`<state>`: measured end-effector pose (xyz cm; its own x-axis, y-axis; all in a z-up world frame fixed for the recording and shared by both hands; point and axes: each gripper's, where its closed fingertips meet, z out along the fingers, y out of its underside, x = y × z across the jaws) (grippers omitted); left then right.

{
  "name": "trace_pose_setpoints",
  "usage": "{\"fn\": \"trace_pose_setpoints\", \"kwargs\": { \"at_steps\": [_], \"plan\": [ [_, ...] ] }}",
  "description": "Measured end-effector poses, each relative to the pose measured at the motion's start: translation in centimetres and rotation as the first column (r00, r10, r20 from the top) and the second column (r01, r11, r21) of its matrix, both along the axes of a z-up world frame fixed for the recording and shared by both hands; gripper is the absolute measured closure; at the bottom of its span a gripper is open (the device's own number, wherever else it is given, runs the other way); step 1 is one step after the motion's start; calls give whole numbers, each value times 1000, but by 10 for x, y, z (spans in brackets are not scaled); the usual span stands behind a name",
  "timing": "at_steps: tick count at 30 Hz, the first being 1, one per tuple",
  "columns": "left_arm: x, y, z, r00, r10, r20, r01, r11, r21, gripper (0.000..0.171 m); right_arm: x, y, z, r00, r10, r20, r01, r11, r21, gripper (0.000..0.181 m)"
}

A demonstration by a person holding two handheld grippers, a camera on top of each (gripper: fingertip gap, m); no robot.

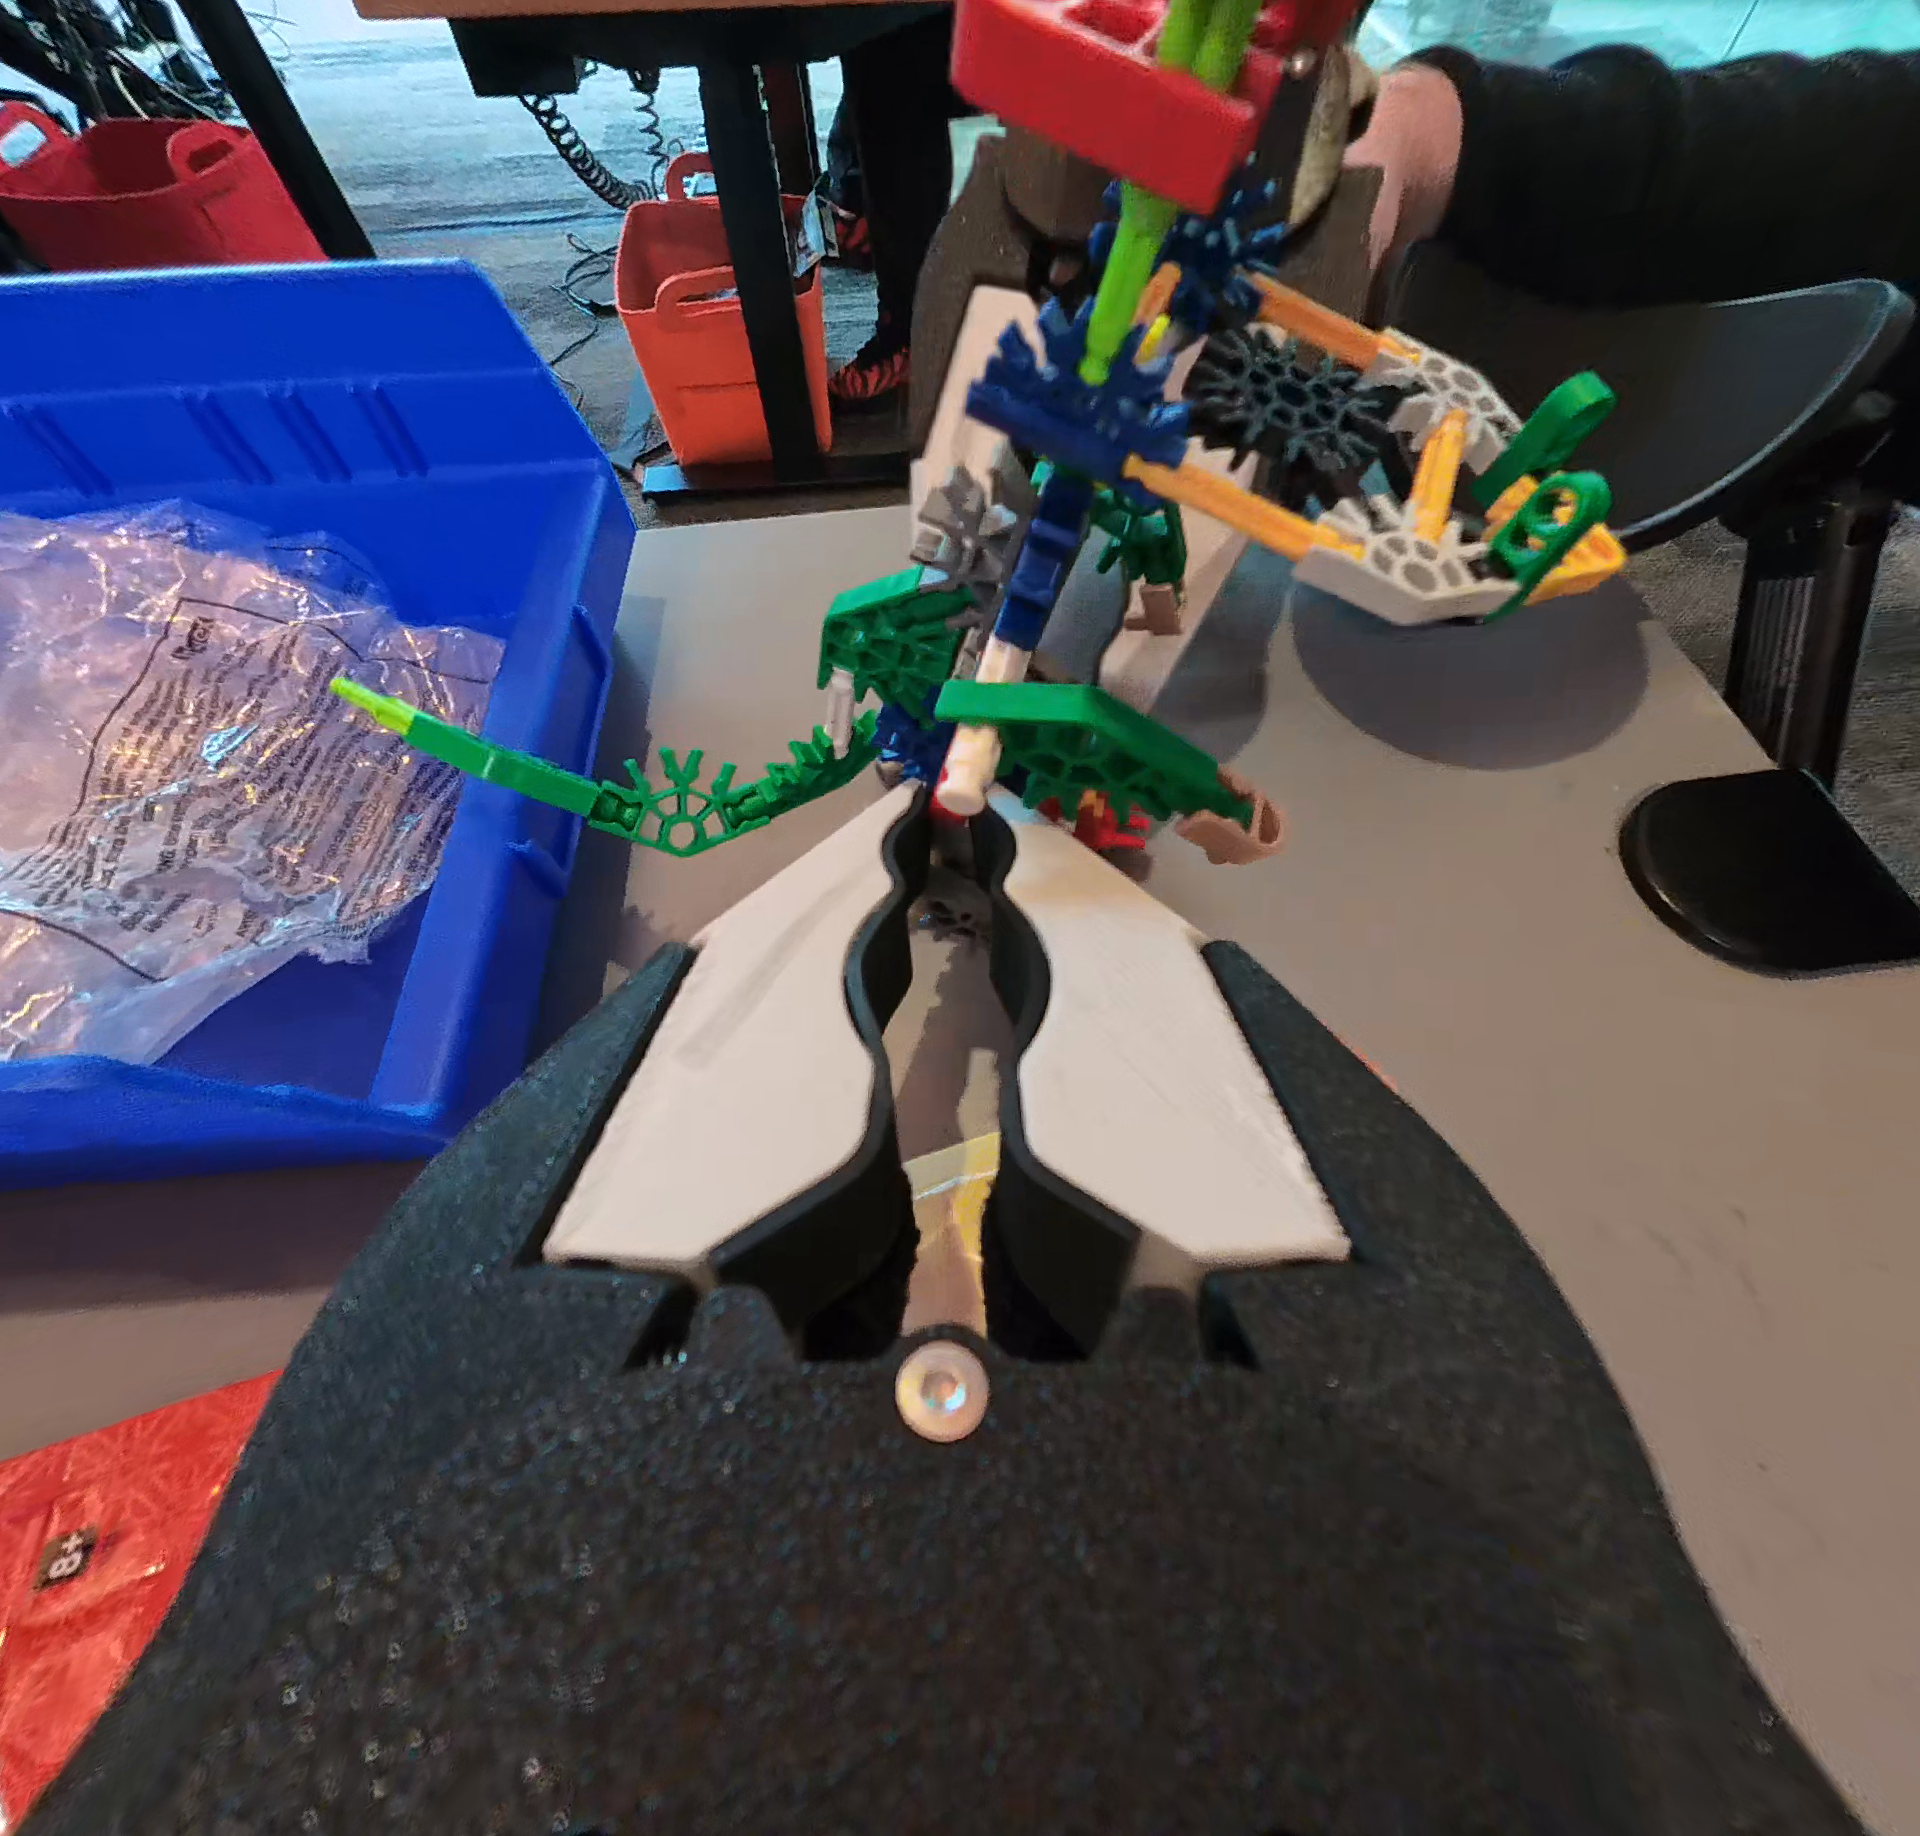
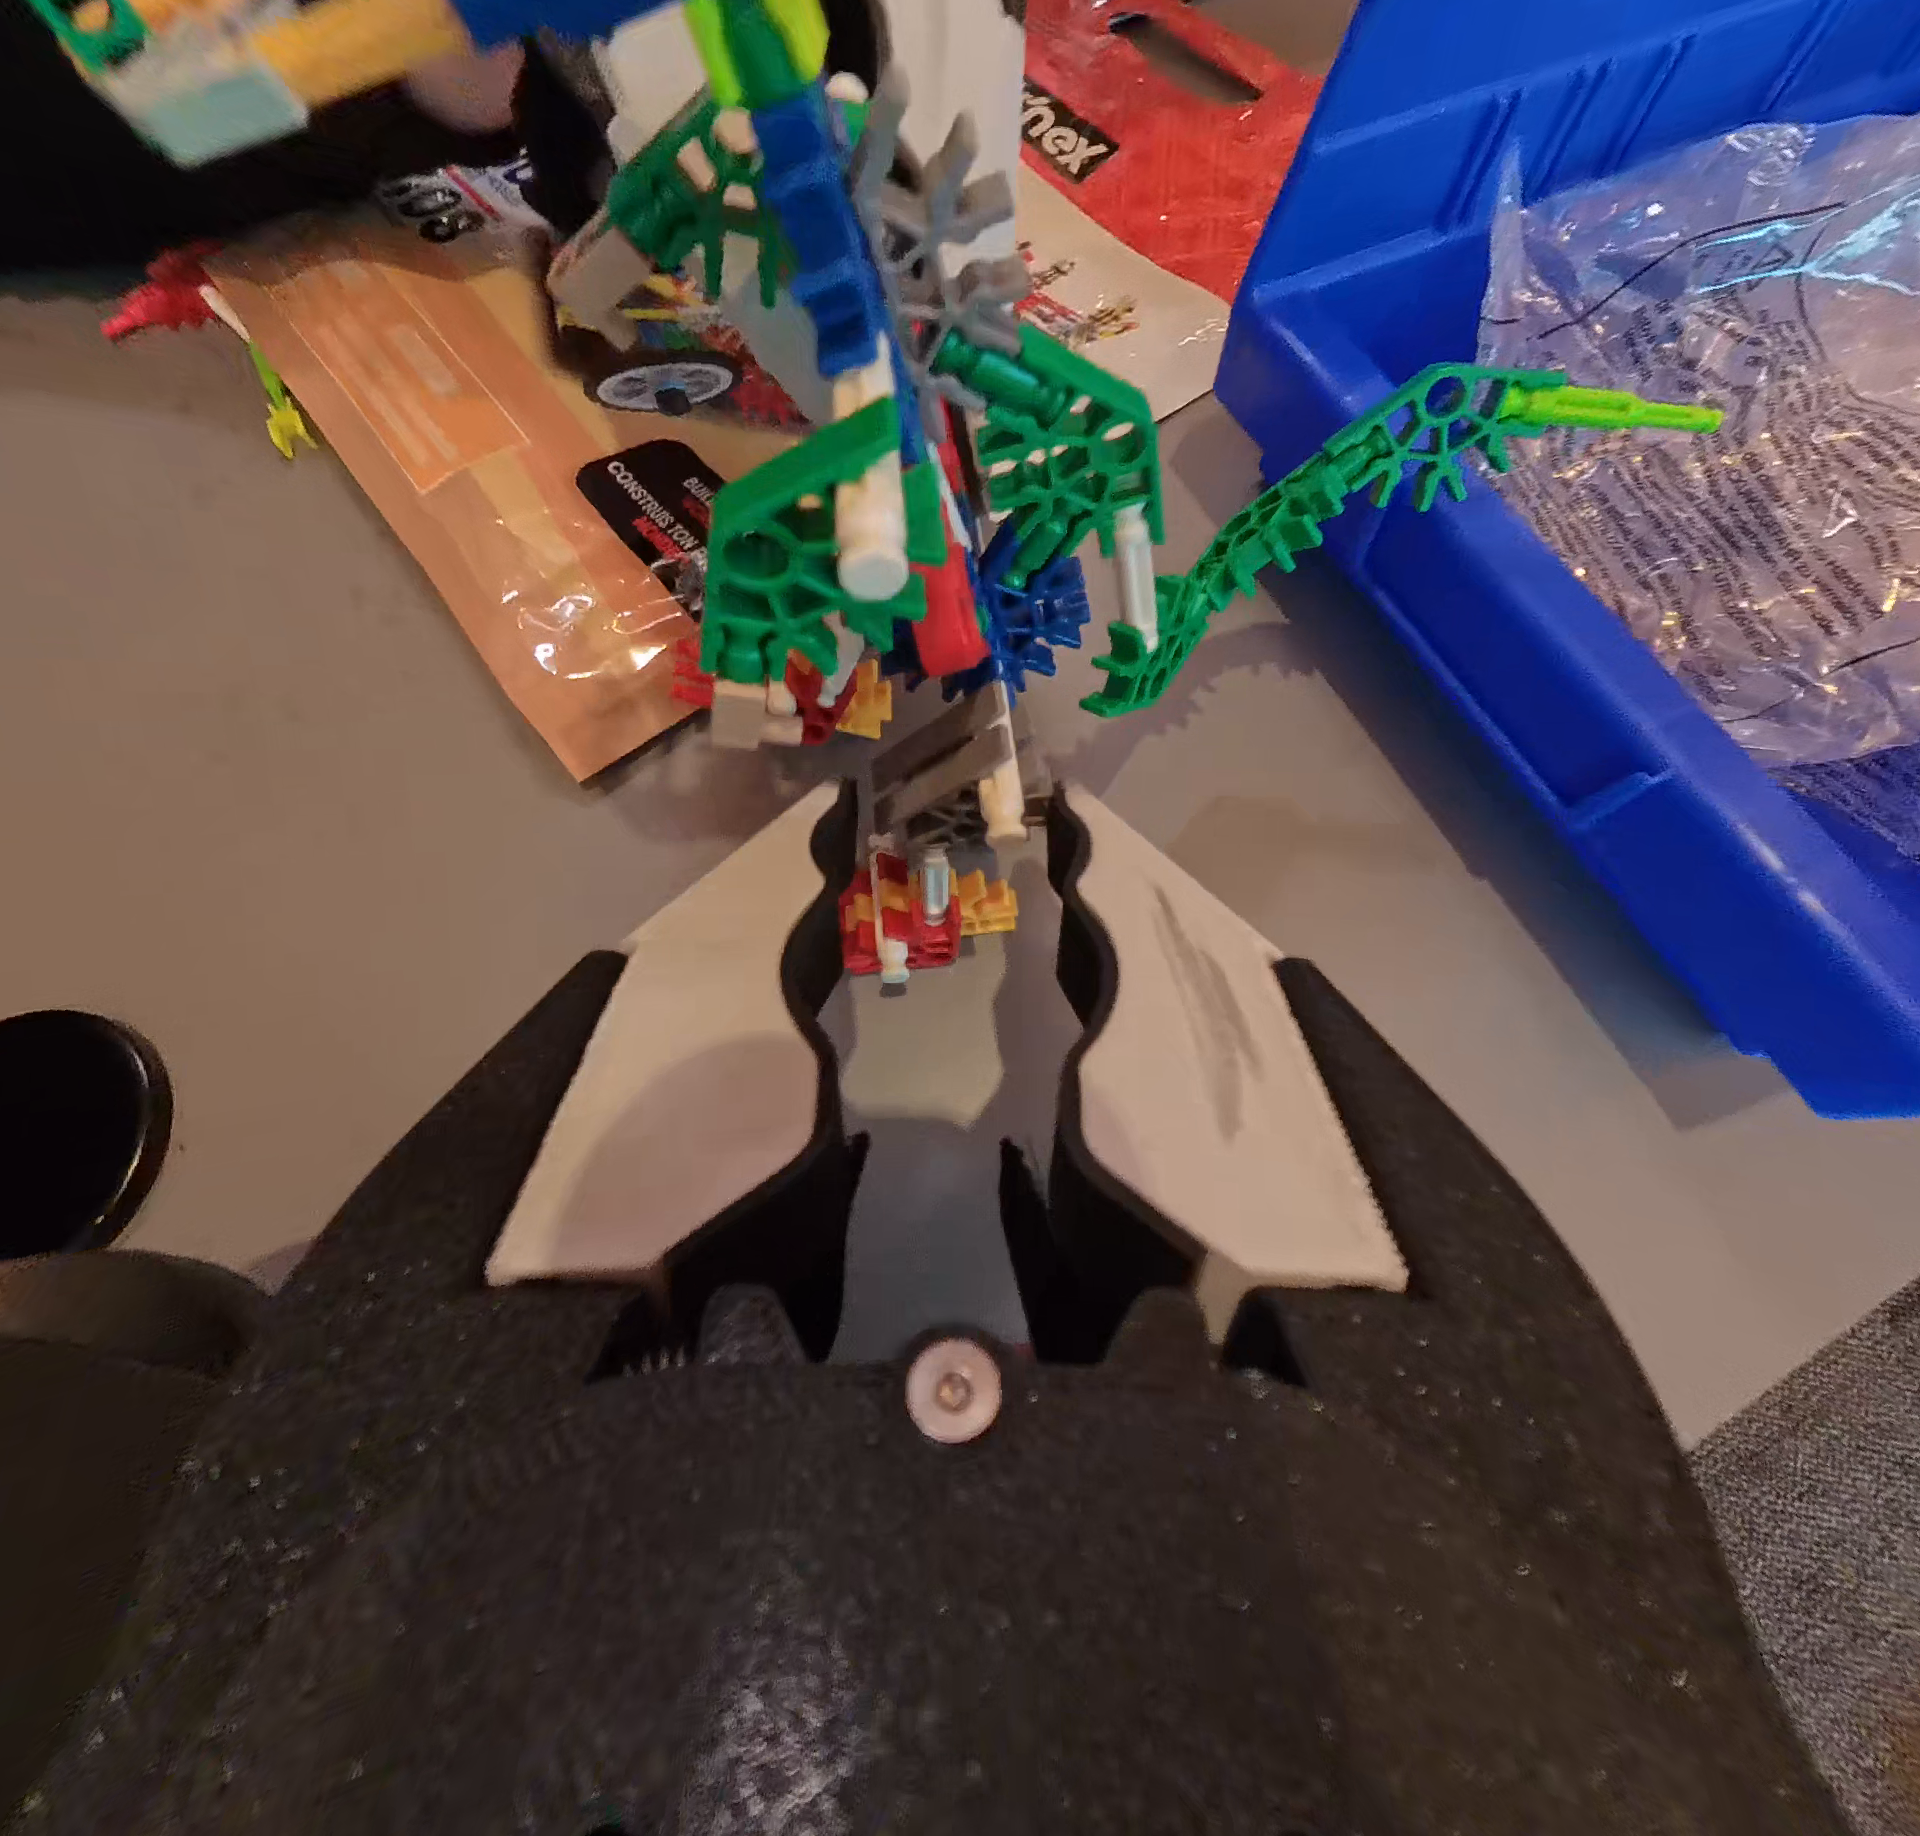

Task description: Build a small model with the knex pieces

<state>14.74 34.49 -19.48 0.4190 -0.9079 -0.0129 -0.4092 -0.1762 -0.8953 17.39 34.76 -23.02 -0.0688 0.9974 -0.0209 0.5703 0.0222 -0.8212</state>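
Note:
A colourful construction-toy creature (image 1: pixel 1049 560) of rods and snowflake connectors is held above the grey table (image 1: pixel 1455 1059). It has a blue spine, green panels, a curved green tail (image 1: pixel 675 810) over the blue bin (image 1: pixel 499 706), and a red block (image 1: pixel 1101 72) on top. My left gripper (image 1: pixel 951 820) is shut on its lower end, by a white rod. My right gripper (image 2: pixel 951 830) is shut on a grey leg with a red and yellow foot (image 2: pixel 914 913). The creature (image 2: pixel 831 259) and its tail (image 2: pixel 1351 498) fill the right wrist view.
The blue bin (image 2: pixel 1455 643) holds a crumpled clear plastic bag (image 2: pixel 1714 436). A tan packet (image 2: pixel 447 456), a red bag (image 2: pixel 1164 93) and a loose red piece (image 2: pixel 156 300) lie on the table. A person's hand (image 1: pixel 1403 145), a black chair (image 1: pixel 1714 404) and red baskets (image 1: pixel 717 332) are beyond. My right fingertips sit around 5 centimeters from my left ones. From either gripper's tips it is about 15 centimeters to the tan packet (image 2: pixel 447 456).

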Motion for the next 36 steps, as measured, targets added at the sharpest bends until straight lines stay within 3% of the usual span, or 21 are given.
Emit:
{"fn": "trace_pose_setpoints", "kwargs": {
  "at_steps": [7,12,19,22,24,27,31,36],
  "plan": [
    [0,-5,-2,999,-25,-35,24,999,-21,167,-2,-6,-19,999,27,34,-28,998,51,159],
    [0,-7,-2,999,-16,31,20,992,-127,167,-3,-6,-19,999,39,30,-41,996,84,160],
    [-2,-5,-4,998,0,-65,-11,986,-167,166,-4,-5,-20,999,43,30,-45,995,92,161],
    [-11,-4,-11,996,42,-80,-56,983,-177,141,-4,-5,-21,999,41,31,-44,996,80,162],
    [-12,-12,-12,999,22,-43,-30,979,-201,136,-4,-6,-21,998,48,36,-51,996,78,166],
    [-12,-11,-16,999,35,-19,-38,980,-197,134,-4,-6,-21,998,49,35,-52,995,85,166],
    [-5,-9,-35,994,17,-108,-37,982,-185,132,-4,-7,-22,998,56,36,-59,994,88,166],
    [-3,-6,-35,992,21,-127,-37,992,-124,132,-3,-7,-22,998,58,36,-61,995,84,166]
  ]
}}
